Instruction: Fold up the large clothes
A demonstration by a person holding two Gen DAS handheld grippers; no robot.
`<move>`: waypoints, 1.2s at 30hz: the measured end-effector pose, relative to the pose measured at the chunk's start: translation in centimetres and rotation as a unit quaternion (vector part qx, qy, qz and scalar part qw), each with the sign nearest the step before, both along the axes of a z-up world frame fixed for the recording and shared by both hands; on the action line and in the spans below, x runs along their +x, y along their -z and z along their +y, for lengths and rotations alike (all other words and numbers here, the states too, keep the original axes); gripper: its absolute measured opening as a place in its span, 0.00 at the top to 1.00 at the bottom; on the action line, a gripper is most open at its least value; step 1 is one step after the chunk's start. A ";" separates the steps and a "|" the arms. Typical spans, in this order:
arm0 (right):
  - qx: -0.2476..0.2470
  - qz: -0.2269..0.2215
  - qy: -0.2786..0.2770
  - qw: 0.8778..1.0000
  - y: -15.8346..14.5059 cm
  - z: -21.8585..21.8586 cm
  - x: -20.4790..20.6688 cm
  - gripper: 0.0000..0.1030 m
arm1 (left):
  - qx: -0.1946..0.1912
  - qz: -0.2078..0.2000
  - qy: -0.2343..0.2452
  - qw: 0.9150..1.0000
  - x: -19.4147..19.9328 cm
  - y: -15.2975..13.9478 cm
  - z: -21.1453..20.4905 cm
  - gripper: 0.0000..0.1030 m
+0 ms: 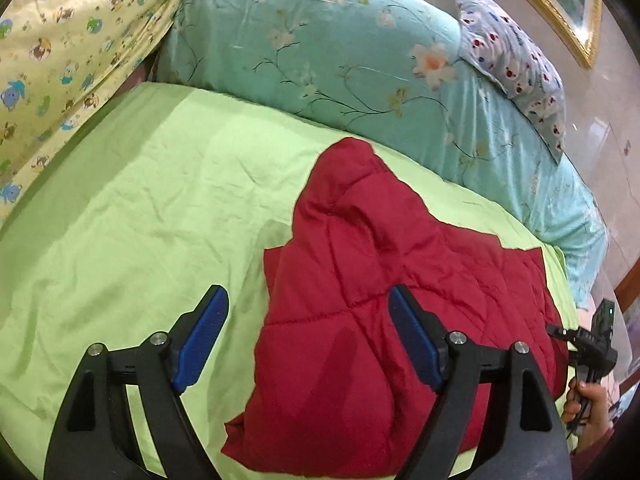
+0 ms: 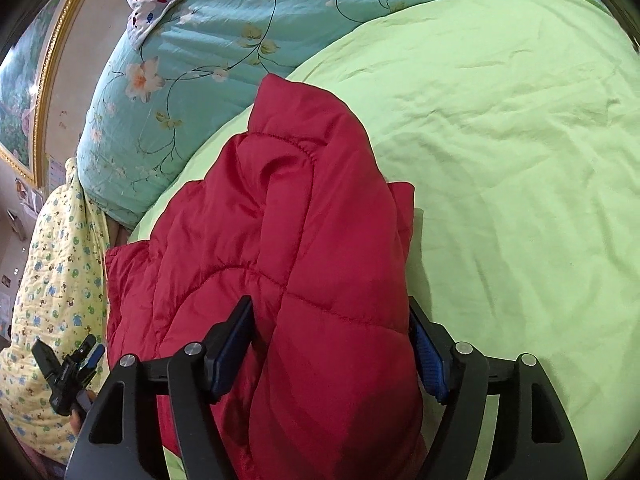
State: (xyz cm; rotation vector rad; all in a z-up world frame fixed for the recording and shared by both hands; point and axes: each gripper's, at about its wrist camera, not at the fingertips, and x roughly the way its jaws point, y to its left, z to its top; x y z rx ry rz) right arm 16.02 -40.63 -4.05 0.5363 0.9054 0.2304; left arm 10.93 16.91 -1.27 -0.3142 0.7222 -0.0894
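Observation:
A red quilted jacket (image 1: 380, 280) lies bunched on the light green bedsheet (image 1: 140, 208). My left gripper (image 1: 308, 300) is open and empty, held above the jacket's left edge. In the right wrist view the jacket (image 2: 288, 240) lies folded lengthwise, and its thick near end sits between the fingers of my right gripper (image 2: 332, 320). The jaws stand wide on either side of the fabric, not closed on it. The right gripper also shows in the left wrist view (image 1: 592, 344), held in a hand at the bed's right edge. The left gripper shows in the right wrist view (image 2: 68, 372) at lower left.
A teal floral quilt (image 1: 320, 48) lies piled along the far side of the bed. A yellow printed blanket (image 1: 60, 48) lies at the left, and a blue patterned pillow (image 1: 516, 60) at the back right. A gold-framed picture (image 2: 24, 92) hangs on the wall.

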 end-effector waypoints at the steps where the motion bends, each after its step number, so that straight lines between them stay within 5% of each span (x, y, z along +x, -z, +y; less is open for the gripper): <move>1: -0.001 0.000 0.001 1.000 -0.1 0.0 0.0 0.28 | 0.001 -0.001 0.005 1.000 -0.2 -0.1 -0.3 0.20; 26: -0.033 -0.055 0.022 0.998 -4.1 0.3 -2.7 0.27 | 0.029 0.006 0.099 0.995 -2.3 -0.3 -7.4 0.20; 36: -0.125 -0.084 0.012 0.989 -5.6 3.0 -4.2 0.27 | 0.042 0.014 0.110 0.993 -2.5 0.2 -8.3 0.20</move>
